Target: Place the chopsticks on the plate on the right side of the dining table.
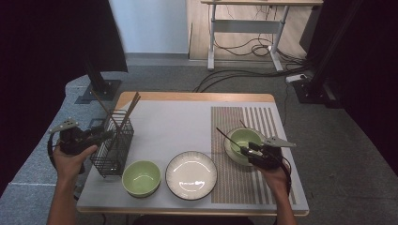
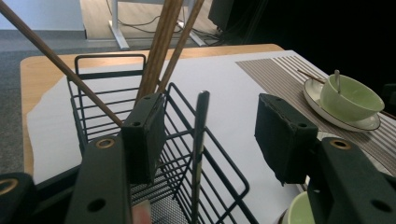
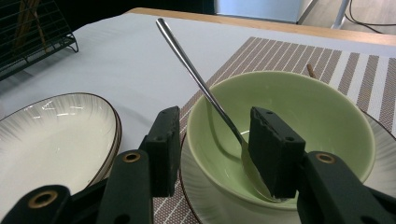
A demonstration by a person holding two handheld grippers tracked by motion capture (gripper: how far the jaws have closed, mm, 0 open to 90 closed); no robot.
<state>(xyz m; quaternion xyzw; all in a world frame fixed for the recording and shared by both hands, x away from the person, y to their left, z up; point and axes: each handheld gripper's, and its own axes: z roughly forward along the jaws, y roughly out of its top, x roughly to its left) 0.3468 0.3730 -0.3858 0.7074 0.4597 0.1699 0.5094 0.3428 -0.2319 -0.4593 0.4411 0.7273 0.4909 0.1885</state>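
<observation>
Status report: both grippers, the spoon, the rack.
Left gripper open at the rack, one pad inside. Right gripper open astride the bowl rim, spoon between pads, ungripped. Nothing in the way.

Open tongs (image 2: pixel 212 135) over wire basket (image 2: pixel 154 154)

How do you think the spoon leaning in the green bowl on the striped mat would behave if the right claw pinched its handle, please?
The spoon looks like thin polished metal, so it would probably stay stiff but could slip between the pads. It merely leans on the rim of the green bowl, so a sideways nudge would likely slide it around. It looks light, and the bowl should stay put.
</observation>
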